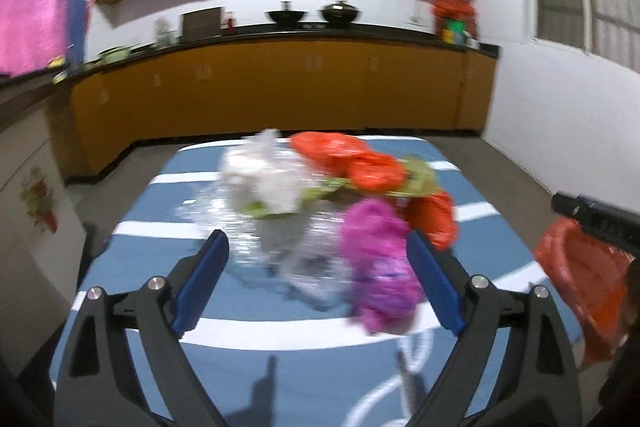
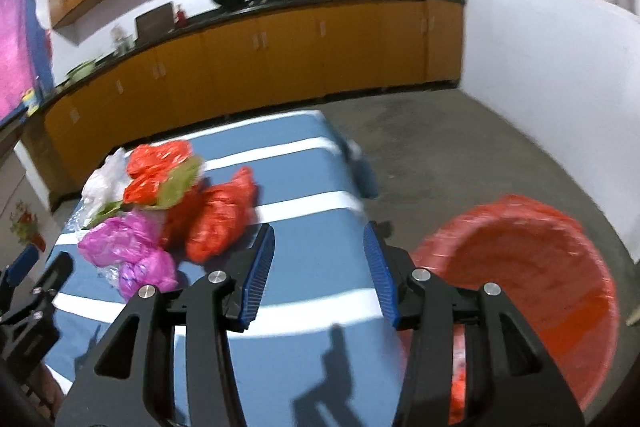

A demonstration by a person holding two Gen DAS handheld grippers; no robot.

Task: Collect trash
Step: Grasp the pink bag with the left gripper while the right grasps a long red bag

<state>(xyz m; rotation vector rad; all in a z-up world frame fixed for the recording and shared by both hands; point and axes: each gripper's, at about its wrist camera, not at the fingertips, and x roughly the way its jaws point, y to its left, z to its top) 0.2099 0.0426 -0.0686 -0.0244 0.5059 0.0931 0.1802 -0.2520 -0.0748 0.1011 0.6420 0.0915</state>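
The left gripper [image 1: 318, 259] hangs over a blue cloth [image 1: 132, 255] with white stripes, its blue fingers [image 1: 202, 279] spread wide and gripping nothing. The frame is blurred. Between the fingers and just beyond them lies clear crinkled plastic [image 1: 224, 217]. Past the fingertips sits a white bag [image 1: 264, 175], with green scraps [image 1: 416, 175] under it and to its right. Beyond and right of that are two red bags [image 1: 352, 155], and a third red bag [image 1: 434, 215] lies just outside the right fingertip. A pink bag [image 1: 376, 259] lies against the inner side of the right finger; whether it touches the pad I cannot tell. Far right, past the cloth's edge, is a red bin [image 1: 580, 279], partly hidden by the other gripper's black body.

In the right wrist view, the left gripper's black frame shows at the left edge. The trash pile lies left of the fingers and beyond them: white bag [image 2: 102, 183] farthest, red bags [image 2: 158, 157] and green scrap [image 2: 180, 183] next, pink bag [image 2: 128, 247] nearest, and a large red bag [image 2: 222, 223] just off the left fingertip. The right gripper [image 2: 320, 259] is partly spread, its fingers [image 2: 260, 275] apart with only bare striped cloth [image 2: 304, 255] between them, holding nothing. To the right of the right finger stands the red bin [image 2: 532, 267] on the grey floor [image 2: 460, 147], beside the cloth's edge, with red trash visible low inside it.
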